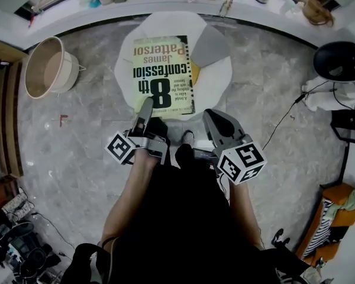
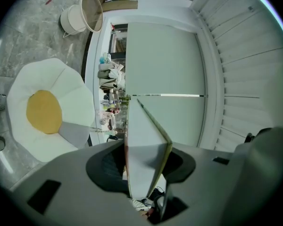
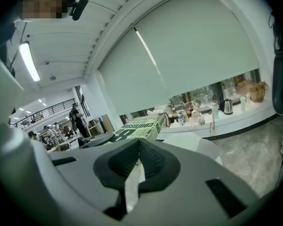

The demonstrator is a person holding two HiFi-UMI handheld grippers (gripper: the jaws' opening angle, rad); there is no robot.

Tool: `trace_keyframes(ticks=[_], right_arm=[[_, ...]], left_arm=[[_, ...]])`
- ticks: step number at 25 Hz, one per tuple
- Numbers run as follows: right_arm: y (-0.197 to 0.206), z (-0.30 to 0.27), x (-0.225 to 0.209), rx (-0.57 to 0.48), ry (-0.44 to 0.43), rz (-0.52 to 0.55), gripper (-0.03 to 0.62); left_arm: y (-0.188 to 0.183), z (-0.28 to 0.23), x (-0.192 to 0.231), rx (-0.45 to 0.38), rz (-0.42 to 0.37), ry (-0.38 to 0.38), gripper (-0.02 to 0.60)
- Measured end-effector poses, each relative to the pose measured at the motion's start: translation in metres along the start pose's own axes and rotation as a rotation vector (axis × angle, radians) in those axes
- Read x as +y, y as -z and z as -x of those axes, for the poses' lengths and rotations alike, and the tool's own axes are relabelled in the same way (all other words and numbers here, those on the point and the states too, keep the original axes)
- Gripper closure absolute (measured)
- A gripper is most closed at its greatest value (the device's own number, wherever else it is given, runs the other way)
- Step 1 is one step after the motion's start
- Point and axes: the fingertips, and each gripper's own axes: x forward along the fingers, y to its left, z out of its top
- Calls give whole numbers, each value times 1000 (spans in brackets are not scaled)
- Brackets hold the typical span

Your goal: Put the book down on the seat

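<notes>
One book (image 1: 164,73), one seat (image 1: 216,83). Book flat, long axis running up-down frame, title upside down. Left gripper (image 1: 147,107) jaws clamp its lower edge; right gripper (image 1: 212,118) jaws closed, empty.

Bright and even indoors, lit by a ceiling strip light (image 3: 27,60) and a pale, glowing blind (image 3: 188,55). Soft shadows only. Heavy fisheye curving at the edges, dark corners in both gripper views. Sharp on the book (image 1: 164,73); blurred close to the lenses.
</notes>
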Motion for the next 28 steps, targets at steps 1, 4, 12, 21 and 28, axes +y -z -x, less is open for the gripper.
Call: trace_keyframes(ticks=[1, 4, 12, 21, 28], right_arm=[[0, 0, 1, -7, 10, 3, 579], [-6, -4, 1, -28, 46, 8, 579], [-39, -45, -4, -62, 116, 6, 579], [-50, -84, 12, -78, 210, -3, 579], [-58, -101, 1, -66, 285, -25, 579]], left_arm=[[-1, -2, 1, 11, 3, 3, 402], [-6, -11, 4, 45, 13, 8, 402], [-36, -59, -2, 133, 10, 11, 402], [-84, -79, 4, 211, 10, 13, 402], [-100, -107, 13, 271, 36, 0, 402]])
